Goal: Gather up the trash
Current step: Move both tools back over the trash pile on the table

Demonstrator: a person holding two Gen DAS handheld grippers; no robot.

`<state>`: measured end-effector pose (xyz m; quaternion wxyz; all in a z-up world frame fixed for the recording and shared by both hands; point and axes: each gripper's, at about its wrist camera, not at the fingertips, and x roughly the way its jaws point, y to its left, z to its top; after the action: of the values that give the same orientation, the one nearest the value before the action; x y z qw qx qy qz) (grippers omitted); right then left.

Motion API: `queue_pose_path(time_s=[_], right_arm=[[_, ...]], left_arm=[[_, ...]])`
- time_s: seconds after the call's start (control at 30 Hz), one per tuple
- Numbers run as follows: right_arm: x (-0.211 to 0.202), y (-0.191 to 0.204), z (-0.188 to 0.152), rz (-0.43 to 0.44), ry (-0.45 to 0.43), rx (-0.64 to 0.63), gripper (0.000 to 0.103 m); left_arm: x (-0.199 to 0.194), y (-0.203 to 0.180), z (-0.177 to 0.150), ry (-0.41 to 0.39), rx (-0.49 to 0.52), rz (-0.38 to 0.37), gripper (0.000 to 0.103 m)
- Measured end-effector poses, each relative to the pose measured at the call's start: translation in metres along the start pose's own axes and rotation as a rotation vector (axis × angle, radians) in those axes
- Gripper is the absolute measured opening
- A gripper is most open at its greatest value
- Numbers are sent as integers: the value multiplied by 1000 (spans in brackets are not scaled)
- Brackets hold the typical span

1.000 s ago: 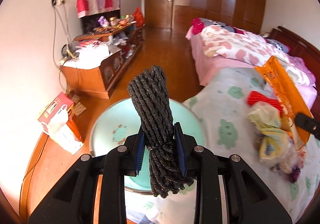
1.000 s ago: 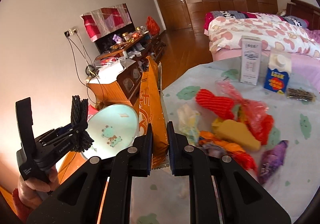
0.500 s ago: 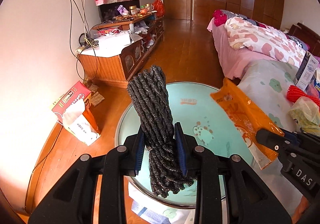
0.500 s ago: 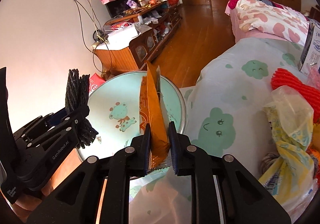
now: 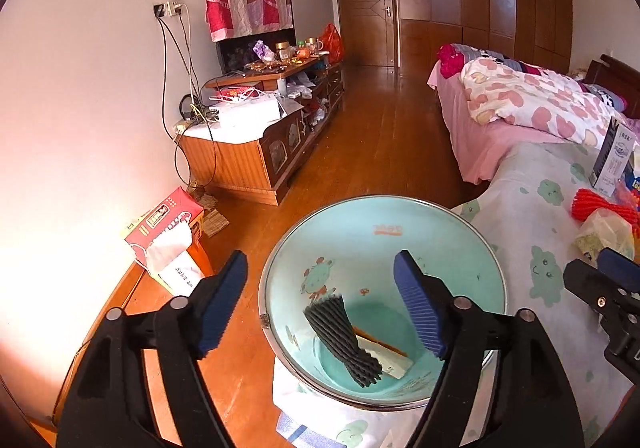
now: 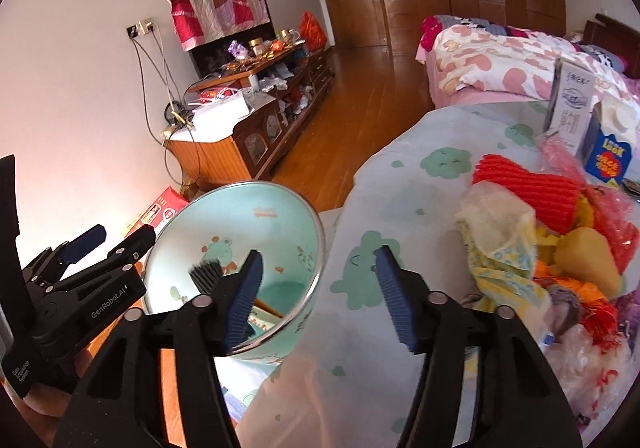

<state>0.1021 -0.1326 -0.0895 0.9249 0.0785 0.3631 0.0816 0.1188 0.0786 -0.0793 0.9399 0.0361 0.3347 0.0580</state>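
Left wrist: both claws gape empty; black foam net (image 5: 344,340) lies in basin (image 5: 384,208) below.

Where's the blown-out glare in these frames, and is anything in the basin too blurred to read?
Left wrist view: the wall at lower left is washed out pinkish-white, strong fisheye bending at the edges; the black foam net in the basin is sharp. Right wrist view: same wall glare at left; the net is half hidden behind a finger of the open right hand-held gripper.
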Motion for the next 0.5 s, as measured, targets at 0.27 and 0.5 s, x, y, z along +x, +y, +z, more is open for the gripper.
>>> queue_pose_path(time_s=[0.27,0.5], right_arm=[[-46,-27,-4,-147,-105,5,90],[-89,-47,-20,-366,-283,1,97]], left_arm=[[-36,-13,3,-52,7,-9,96],[-57,-30,1,-59,22,-40,97]])
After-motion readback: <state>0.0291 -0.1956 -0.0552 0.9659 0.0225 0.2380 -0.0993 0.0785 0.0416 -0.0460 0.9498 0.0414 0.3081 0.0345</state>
